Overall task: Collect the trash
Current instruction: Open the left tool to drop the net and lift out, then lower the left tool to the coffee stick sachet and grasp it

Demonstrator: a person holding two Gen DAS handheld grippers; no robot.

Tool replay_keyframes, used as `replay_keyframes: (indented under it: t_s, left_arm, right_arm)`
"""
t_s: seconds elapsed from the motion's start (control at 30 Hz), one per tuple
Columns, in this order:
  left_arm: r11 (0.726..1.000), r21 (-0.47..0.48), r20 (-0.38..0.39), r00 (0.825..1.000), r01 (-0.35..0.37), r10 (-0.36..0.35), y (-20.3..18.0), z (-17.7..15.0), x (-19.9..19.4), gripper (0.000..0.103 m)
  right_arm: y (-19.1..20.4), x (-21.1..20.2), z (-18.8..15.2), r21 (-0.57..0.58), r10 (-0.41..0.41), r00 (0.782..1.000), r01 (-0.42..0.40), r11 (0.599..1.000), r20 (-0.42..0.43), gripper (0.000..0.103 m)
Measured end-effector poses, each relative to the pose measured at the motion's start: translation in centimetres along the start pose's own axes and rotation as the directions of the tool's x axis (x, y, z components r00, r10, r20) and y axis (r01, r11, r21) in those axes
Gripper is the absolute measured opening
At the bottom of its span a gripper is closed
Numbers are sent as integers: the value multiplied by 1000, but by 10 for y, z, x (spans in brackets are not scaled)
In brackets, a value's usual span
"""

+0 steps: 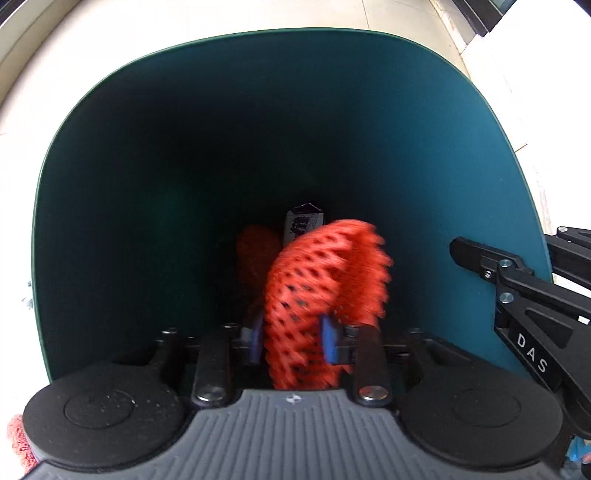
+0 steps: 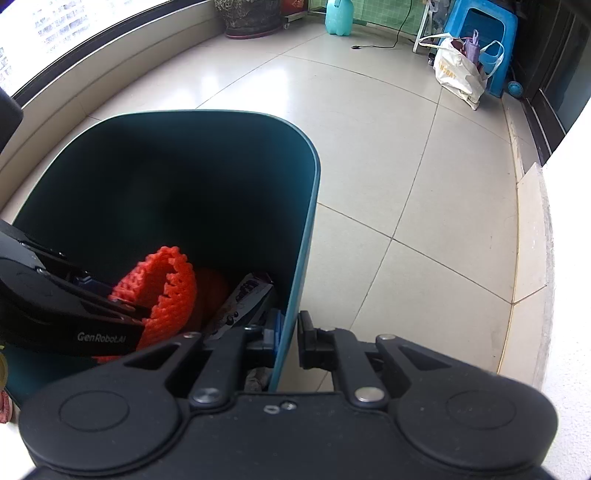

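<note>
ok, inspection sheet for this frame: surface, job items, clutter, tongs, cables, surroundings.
Surface: pale tiled floor.
Job's things: teal bin; red foam net over its opening; printed wrapper and another red piece inside.
Clutter: white bag on floor.
Tongs: left tongs shut on the net, which is motion-blurred; right tongs straddle the bin wall, contact unclear.
Cables: black cord on the floor.
Surroundings: blue stool, plant pot, aqua jug.

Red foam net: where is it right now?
The red foam net sits between the left hand-held gripper's fingers inside the green bin, above a dark wrapper; the right wrist view shows it lower left.
</note>
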State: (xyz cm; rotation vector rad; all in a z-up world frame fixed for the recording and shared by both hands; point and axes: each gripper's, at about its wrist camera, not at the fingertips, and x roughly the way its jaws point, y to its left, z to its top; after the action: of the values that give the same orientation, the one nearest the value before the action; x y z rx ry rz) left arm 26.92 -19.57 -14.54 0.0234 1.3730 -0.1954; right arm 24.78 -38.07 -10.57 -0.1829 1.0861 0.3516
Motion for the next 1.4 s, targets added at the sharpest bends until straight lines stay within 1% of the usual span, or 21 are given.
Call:
replay_keyframes:
  t_s: [0.03, 0.07, 0.1, 0.23, 0.3, 0.37, 0.57, 0.7, 0.87, 1.0, 1.1, 1.2, 1.4]
  left_arm:
    - [1000, 2, 10, 1000, 2, -2, 2, -3, -1, 54]
    - [1000, 6, 27, 1000, 0, 0, 2, -5, -3, 64]
    - [1000, 14, 41, 999, 6, -6, 1, -6, -6, 65]
    - [999, 22, 50, 998, 39, -40, 0, -8, -14, 65]
    - [999, 30, 62, 997, 41, -43, 3, -8, -21, 65]
    - [998, 40, 78, 996, 39, -42, 2, -15, -30, 65]
    - [999, 38, 132, 990, 36, -41, 1, -25, -57, 67]
    - [998, 19, 165, 984, 63, -66, 14, -32, -80, 67]
    - [997, -14, 225, 972, 72, -67, 35, -43, -113, 67]
    - [997, -49, 281, 959, 54, -38, 57, -54, -139, 67]
    - [996, -86, 318, 948, 9, 19, 74, -64, -153, 69]
    - [992, -123, 334, 941, -17, 58, 91, -72, -159, 71]
    - [974, -225, 306, 949, -6, 77, 132, -83, -150, 71]
  right_arm:
    - [-1, 0, 0, 2, 0, 1000, 0, 1000, 0, 8]
    - [0, 0, 0, 2, 0, 1000, 0, 1000, -1, 8]
    - [0, 0, 0, 1, -1, 1000, 1, 1000, -1, 8]
    - [0, 0, 0, 2, -1, 1000, 1, 1000, -1, 8]
    - [-1, 0, 0, 2, 0, 1000, 0, 1000, -1, 8]
    - [-1, 0, 1, 5, 1, 1000, -1, 1000, -2, 8]
    - [-1, 0, 1, 4, 0, 1000, 0, 1000, -3, 8]
    - [-1, 0, 1, 4, 0, 1000, 0, 1000, -4, 8]
    - [-1, 0, 2, 11, -4, 1000, 4, 1000, -7, 8]
    - [-1, 0, 3, 14, -6, 1000, 6, 1000, -9, 8]
    - [1, 0, 4, 15, -12, 1000, 12, 1000, -11, 8]
    - [2, 1, 4, 13, -20, 1000, 20, 1000, -13, 8]
    - [5, 2, 6, 17, -28, 999, 29, 999, -17, 8]
